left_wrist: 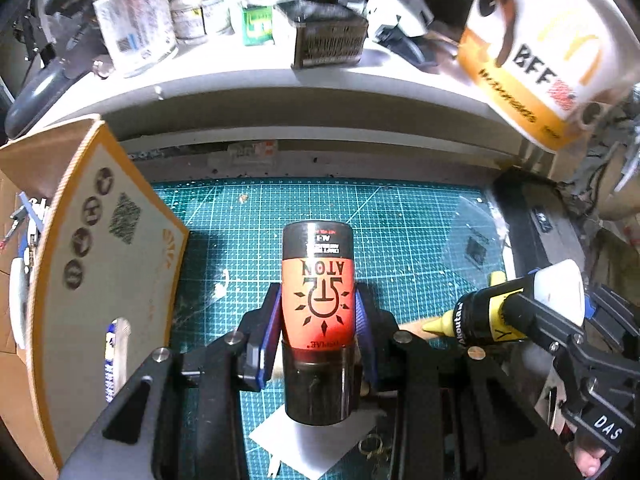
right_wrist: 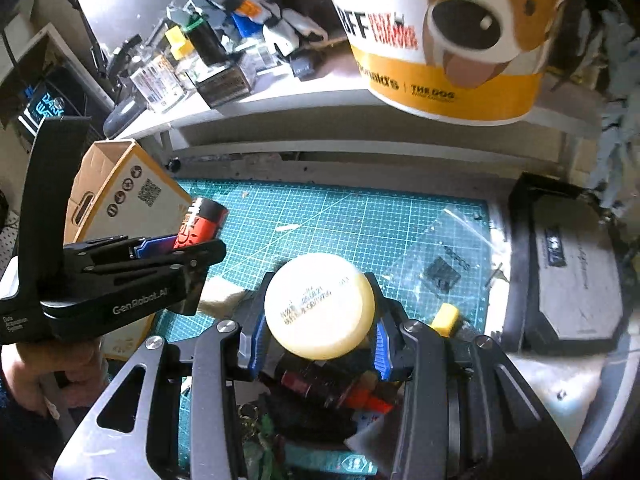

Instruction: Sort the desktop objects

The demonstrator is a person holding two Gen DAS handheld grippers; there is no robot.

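My left gripper (left_wrist: 318,296) is shut on an orange-and-black can (left_wrist: 318,280), held above the green cutting mat (left_wrist: 400,232) with its label upside down. In the right wrist view the same can (right_wrist: 202,220) pokes out of the left gripper (right_wrist: 188,240), next to the cardboard box (right_wrist: 120,200). My right gripper (right_wrist: 320,280) is shut on a small bottle whose pale round base (right_wrist: 320,306) faces the camera. From the left wrist view that bottle (left_wrist: 488,316) shows a black-and-yellow label and a yellow nozzle, with the right gripper (left_wrist: 560,304) around it.
A tall cardboard box (left_wrist: 100,260) stands at the mat's left. A black case (right_wrist: 572,276) lies at the right. A clear plastic bag (right_wrist: 444,256) and a yellow cap (right_wrist: 444,318) lie on the mat. A cluttered shelf (left_wrist: 280,84) and a dog-print bucket (right_wrist: 448,40) stand behind.
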